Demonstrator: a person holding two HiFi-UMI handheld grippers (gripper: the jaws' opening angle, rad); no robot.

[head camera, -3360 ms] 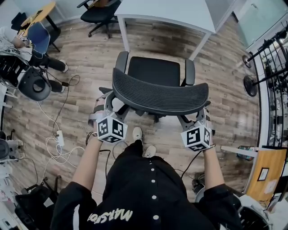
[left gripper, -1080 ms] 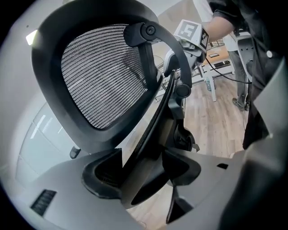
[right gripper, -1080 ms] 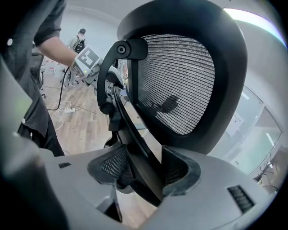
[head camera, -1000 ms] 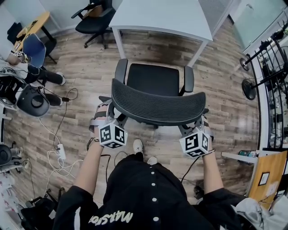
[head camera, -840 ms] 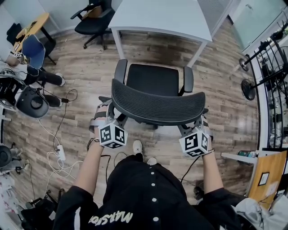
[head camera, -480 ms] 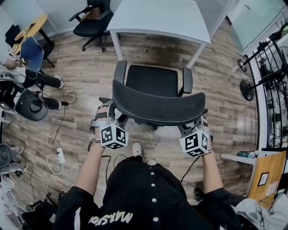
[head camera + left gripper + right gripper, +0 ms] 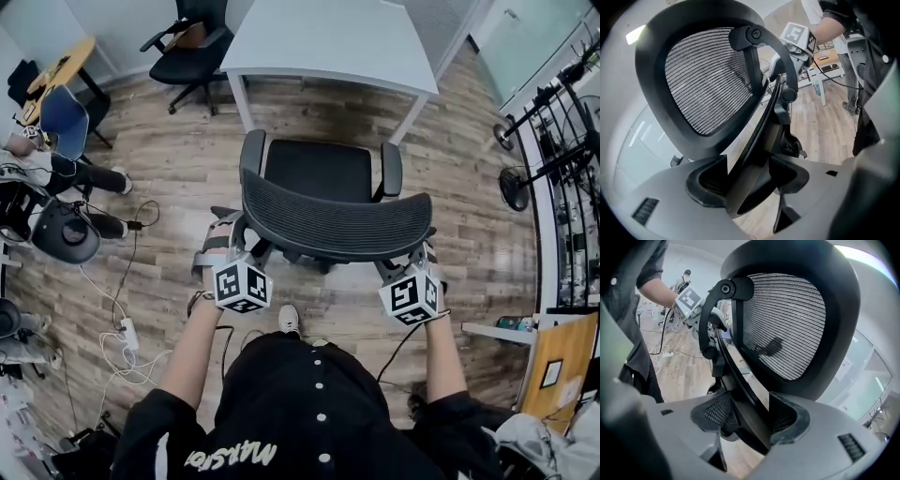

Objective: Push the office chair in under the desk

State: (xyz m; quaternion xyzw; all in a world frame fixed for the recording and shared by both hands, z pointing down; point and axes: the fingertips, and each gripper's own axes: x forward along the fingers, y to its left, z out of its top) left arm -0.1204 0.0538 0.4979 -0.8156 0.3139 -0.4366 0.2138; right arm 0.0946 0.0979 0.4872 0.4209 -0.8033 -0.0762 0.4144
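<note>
Clamping the chair (image 7: 336,217) from behind, left tongs (image 7: 747,180) and right tongs (image 7: 750,420) each bite one side, likely so the push runs straight; it faces the surface (image 7: 328,37), near but not yet under it.

The office chair (image 7: 323,173) stood before the bench (image 7: 328,37), with the left hand-held gripper (image 7: 232,246) and right hand-held gripper (image 7: 413,261) behind its back.

The left tongs (image 7: 747,176) squeeze a black bar of the chair (image 7: 703,84). Its net back fills the picture toward 11 o'clock. The wood floor (image 7: 825,126) shows at 3 o'clock.
</note>
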